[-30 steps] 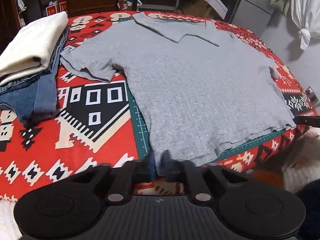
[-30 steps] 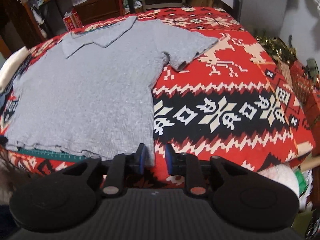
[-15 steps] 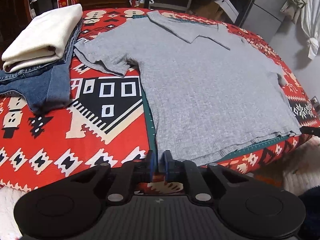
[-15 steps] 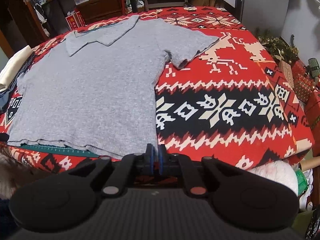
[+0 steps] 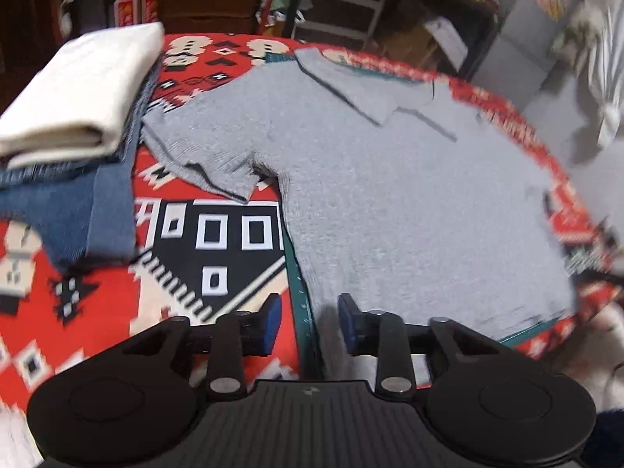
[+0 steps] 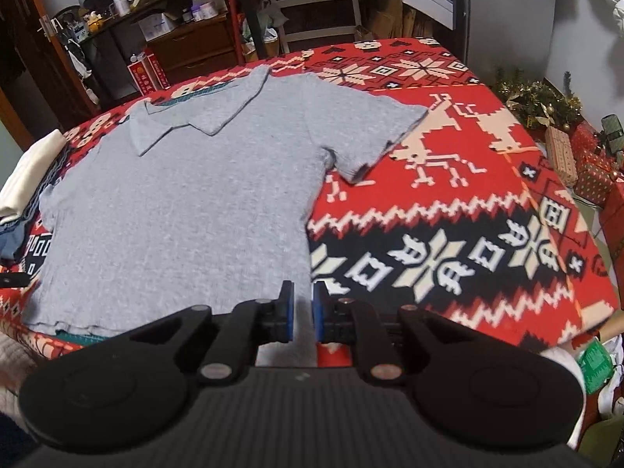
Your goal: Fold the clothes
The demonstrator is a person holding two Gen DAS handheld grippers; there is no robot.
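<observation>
A grey short-sleeved collared shirt [image 5: 409,195] lies spread flat, front up, on a red patterned blanket [image 5: 97,312], collar at the far side. My left gripper [image 5: 308,321] is open over the shirt's near left hem corner, one finger on each side of the shirt's edge. In the right wrist view the same shirt [image 6: 187,214] fills the left half. My right gripper [image 6: 302,316] sits at the near right hem corner, its pads a narrow gap apart with grey cloth showing between them.
A folded white garment [image 5: 78,89] rests on folded blue jeans [image 5: 70,210] at the left of the blanket. A green cutting mat [image 5: 302,312] shows under the shirt's edge. Wrapped gifts [image 6: 585,163] stand off the right side. Shelves and drawers line the back.
Both grippers were shut at the hem half a second ago. The left has since opened wide and the right has parted slightly. Both views have shifted closer over the shirt.
</observation>
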